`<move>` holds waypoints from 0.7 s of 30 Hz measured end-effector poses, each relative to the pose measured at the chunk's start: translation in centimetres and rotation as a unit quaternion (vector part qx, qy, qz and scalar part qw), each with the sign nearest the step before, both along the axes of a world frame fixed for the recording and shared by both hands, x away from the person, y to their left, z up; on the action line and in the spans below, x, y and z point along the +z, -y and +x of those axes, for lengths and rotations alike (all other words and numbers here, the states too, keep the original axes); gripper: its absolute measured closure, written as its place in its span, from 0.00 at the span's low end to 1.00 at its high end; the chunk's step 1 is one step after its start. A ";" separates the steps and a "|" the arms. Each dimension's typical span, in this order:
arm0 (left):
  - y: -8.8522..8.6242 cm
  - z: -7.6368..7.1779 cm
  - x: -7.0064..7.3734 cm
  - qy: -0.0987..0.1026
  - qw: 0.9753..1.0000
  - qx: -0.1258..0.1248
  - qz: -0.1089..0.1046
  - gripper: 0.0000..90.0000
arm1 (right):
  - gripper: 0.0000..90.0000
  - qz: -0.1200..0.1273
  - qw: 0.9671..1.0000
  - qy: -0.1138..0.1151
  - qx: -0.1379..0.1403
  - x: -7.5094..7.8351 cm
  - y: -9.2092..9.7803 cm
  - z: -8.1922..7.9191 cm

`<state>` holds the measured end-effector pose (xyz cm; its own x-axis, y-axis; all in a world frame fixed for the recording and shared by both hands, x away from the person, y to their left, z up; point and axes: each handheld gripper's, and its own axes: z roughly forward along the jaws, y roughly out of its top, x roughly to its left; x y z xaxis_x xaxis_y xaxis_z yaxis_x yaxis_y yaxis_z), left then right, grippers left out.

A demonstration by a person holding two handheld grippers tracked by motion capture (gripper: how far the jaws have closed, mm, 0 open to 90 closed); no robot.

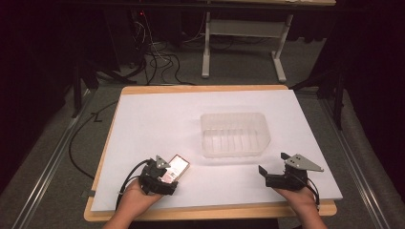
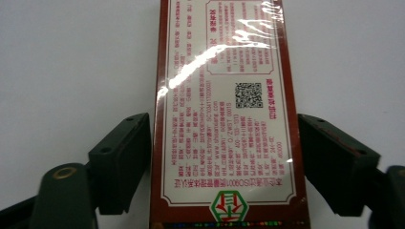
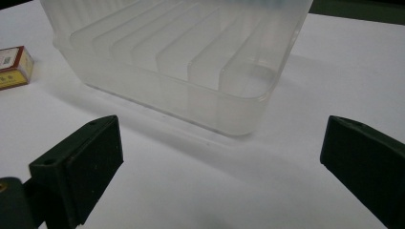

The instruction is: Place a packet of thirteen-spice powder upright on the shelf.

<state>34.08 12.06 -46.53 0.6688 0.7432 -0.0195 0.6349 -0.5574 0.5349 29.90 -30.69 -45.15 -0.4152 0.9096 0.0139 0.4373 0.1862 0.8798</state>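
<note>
The jaws of the left gripper (image 2: 224, 162) stand spread on either side of a slim red-edged carton (image 2: 227, 119), one at each long side of it, with a sliver of white showing between each pad and the carton's edge, so they bracket it without yet pinching. The carton lies flat on the white desk (image 1: 157, 119), its printed back face up (small red type, a QR code, a green-and-red mark near the camera end) under glossy film that throws glare.

From above, the left gripper (image 1: 160, 177) sits at about 7 o'clock on the desk, and the carton (image 1: 177, 167) pokes out from it toward 1 o'clock. A clear ribbed plastic tub (image 1: 235, 134) stands empty just right of centre, well apart from the carton. The right gripper (image 1: 279, 177) rests at about 5 o'clock, its jaws wide apart and holding nothing; its own camera looks at the near corner of the tub (image 3: 191, 71), with the carton (image 3: 14, 67) small at 9 o'clock.

The step in hand looks like the grasp of the carton, probably to carry it to the tub. The next move calls for closing squarely on the long edges, since the slick film could let it slip, then lifting it over the tub's wall.
</note>
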 end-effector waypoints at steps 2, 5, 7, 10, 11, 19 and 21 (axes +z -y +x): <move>0.1 0.1 0.2 -0.006 1.000 0.002 0.003 0.20 | 0.01 0.001 1.000 0.001 0.003 0.0 0.0 0.0; 0.3 0.1 0.8 -0.012 1.000 -0.002 0.015 0.19 | 0.01 0.004 1.000 -0.002 0.004 -0.1 0.0 0.1; 0.5 0.3 1.1 -0.018 1.000 -0.002 0.025 0.17 | 0.01 0.011 1.000 -0.007 0.005 -0.2 0.0 0.2; 0.8 0.6 1.6 -0.029 0.998 -0.004 0.048 0.17 | 0.01 0.019 1.000 -0.011 0.010 -0.5 0.1 0.5; 0.9 0.7 1.7 -0.032 0.998 -0.004 0.052 0.17 | 0.01 0.021 1.000 -0.014 0.009 -0.5 0.1 0.5; 1.7 1.6 2.6 -0.065 0.993 -0.022 0.093 0.16 | 0.01 0.031 0.999 -0.005 0.008 -0.1 0.1 0.2; 1.9 1.8 2.6 -0.073 0.992 -0.029 0.102 0.16 | 0.01 0.032 0.999 -0.006 0.007 -0.1 0.1 0.1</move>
